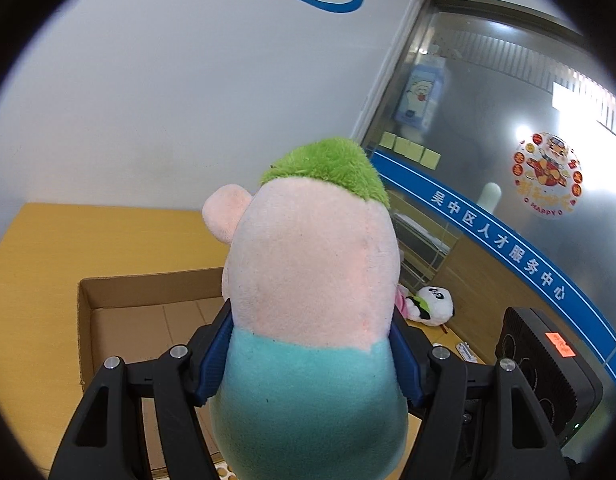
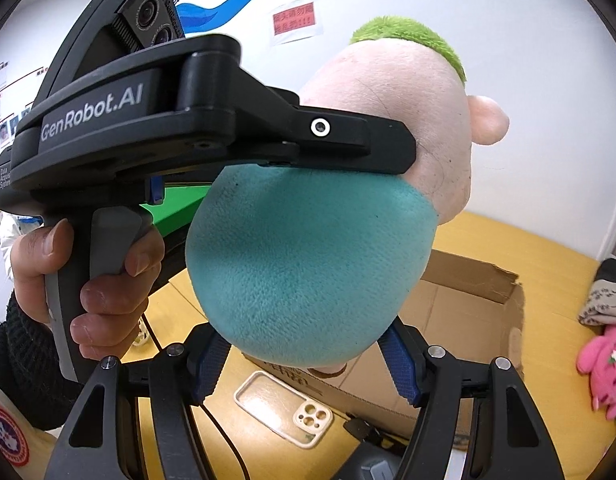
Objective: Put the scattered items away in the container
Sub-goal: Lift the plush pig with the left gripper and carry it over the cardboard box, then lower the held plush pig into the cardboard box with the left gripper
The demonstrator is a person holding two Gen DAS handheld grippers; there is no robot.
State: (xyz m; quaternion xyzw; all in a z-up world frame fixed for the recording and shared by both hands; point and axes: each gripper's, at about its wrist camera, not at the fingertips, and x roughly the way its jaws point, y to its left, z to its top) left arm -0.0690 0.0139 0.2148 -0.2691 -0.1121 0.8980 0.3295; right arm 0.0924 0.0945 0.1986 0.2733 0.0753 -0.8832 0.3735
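Note:
A plush doll point(image 1: 308, 300) with a pink head, green hair and teal body is held upright in my left gripper point(image 1: 312, 356), whose blue pads press its sides. It hangs above the open cardboard box point(image 1: 147, 316). In the right wrist view the same doll point(image 2: 308, 272) fills the middle, with the left gripper point(image 2: 388, 152) clamped across it. My right gripper point(image 2: 303, 364) is open, its pads just under and beside the doll's teal bottom; whether they touch it I cannot tell. The box point(image 2: 460, 312) lies below.
A panda plush point(image 1: 432, 306) lies right of the box, and a black device point(image 1: 548, 368) stands at the right. A cream phone case point(image 2: 283, 408), a black cable, a pink plush point(image 2: 608, 368) and grey cloth point(image 2: 604, 292) lie on the yellow table point(image 2: 548, 256).

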